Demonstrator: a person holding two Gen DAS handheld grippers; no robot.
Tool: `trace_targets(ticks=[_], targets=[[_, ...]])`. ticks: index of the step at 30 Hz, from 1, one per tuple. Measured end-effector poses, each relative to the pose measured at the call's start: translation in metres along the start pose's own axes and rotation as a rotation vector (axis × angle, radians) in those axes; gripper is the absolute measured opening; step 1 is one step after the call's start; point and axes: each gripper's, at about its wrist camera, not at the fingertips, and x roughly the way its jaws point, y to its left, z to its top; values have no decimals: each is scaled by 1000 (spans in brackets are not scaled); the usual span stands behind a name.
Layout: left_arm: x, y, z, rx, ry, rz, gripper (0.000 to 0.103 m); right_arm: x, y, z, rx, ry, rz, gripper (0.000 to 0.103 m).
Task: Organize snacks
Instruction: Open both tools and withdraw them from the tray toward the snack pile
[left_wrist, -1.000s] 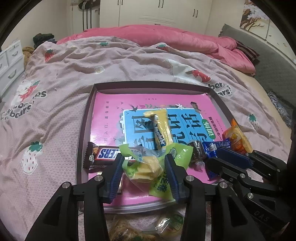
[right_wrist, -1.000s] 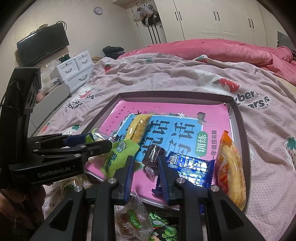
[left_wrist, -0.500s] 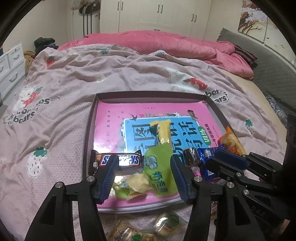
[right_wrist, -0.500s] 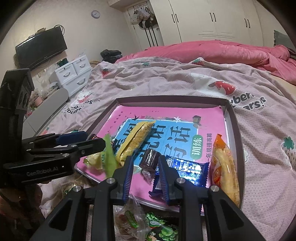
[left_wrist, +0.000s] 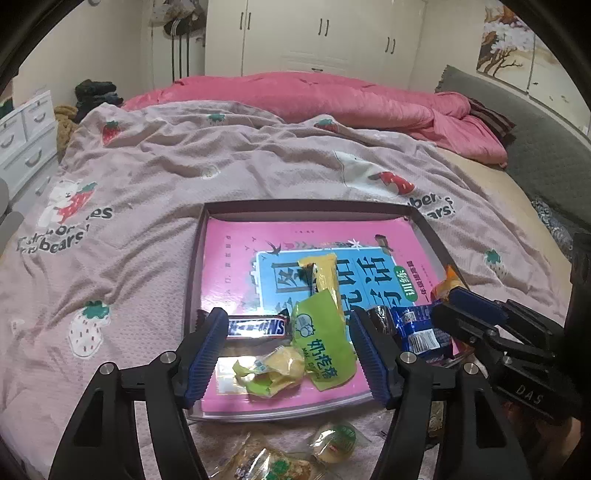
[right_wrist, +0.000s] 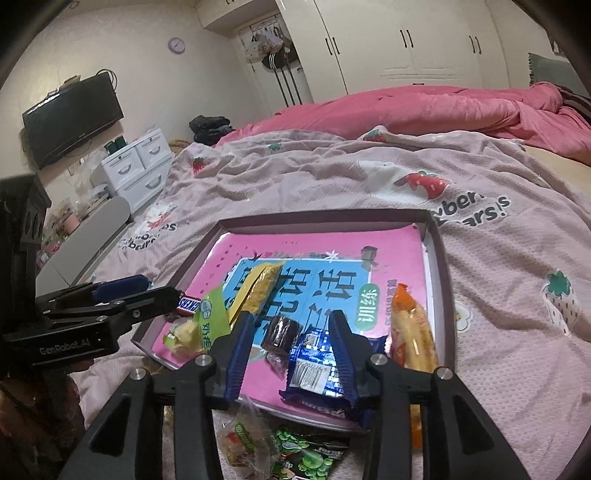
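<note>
The left gripper (left_wrist: 288, 352) is hovering with jaws spread, the green packet (left_wrist: 325, 347) lying loose between them in the tray (left_wrist: 195, 258). The right gripper (right_wrist: 291, 354) is also gaping, over a blue wrapper (right_wrist: 314, 369).

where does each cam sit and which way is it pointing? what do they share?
Left wrist: on the left gripper, looking forward across the bed at the tray; own open jaws low, right gripper at right.
Right wrist: on the right gripper, same heading from further right; own open jaws low, left gripper at left.
Shared: tray, green packet, blue packet.
</note>
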Motion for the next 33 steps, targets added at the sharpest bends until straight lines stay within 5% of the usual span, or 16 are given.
trace_targets(ticks=[33], targets=[[-46,3,-8,28,-29,50,80,-51,22,-1,-95,-111,-37,64]])
